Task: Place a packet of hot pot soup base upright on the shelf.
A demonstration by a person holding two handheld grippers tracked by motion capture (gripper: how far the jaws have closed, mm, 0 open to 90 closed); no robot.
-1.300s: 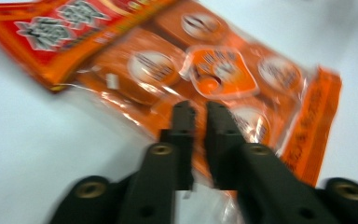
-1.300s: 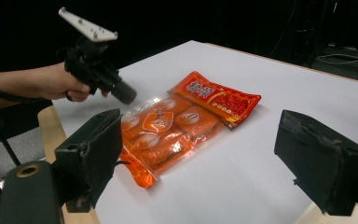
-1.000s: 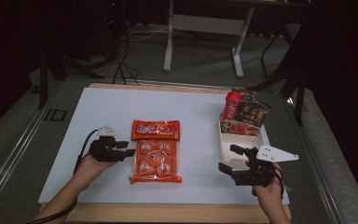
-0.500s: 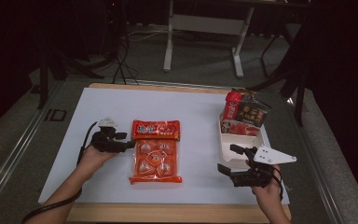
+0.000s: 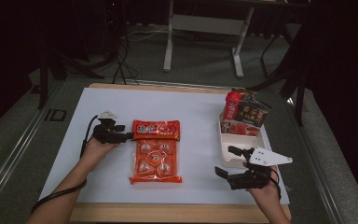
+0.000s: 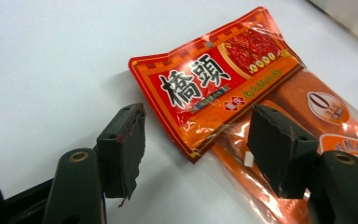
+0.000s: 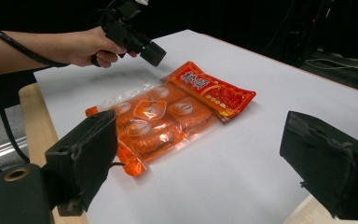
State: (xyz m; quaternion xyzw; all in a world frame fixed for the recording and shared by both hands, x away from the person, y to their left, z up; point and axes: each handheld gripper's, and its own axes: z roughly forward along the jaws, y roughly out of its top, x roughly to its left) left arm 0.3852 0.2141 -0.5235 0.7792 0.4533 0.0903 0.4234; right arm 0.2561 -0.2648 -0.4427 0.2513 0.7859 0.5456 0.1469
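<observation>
An orange-red snack packet [image 5: 154, 154] with a red printed header lies flat at mid-table. My left gripper [image 5: 129, 135] is at the header's left end. In the left gripper view the header's corner [image 6: 214, 84] lies in the gap of my left gripper [image 6: 198, 116]; the jaws have just been opening and the pads [image 6: 130, 140] do not touch it. My right gripper [image 5: 226, 161] hovers at the near right beside the tray. Its jaws have just been opening further, and it stands open [image 7: 200, 130] on nothing, looking toward the packet [image 7: 168, 116] and the left gripper [image 7: 154, 53].
A white tray [image 5: 242, 142] sits at the right with several snack bags [image 5: 251, 112] and a red packet [image 5: 231, 106] standing at its far end. White sheet [image 5: 196, 112] covers the wooden table; its front edge [image 5: 177, 212] is near my forearms.
My left hand has moved up the table and in toward the packet's header, with its jaws a little wider. The right hand has stayed where it was.
</observation>
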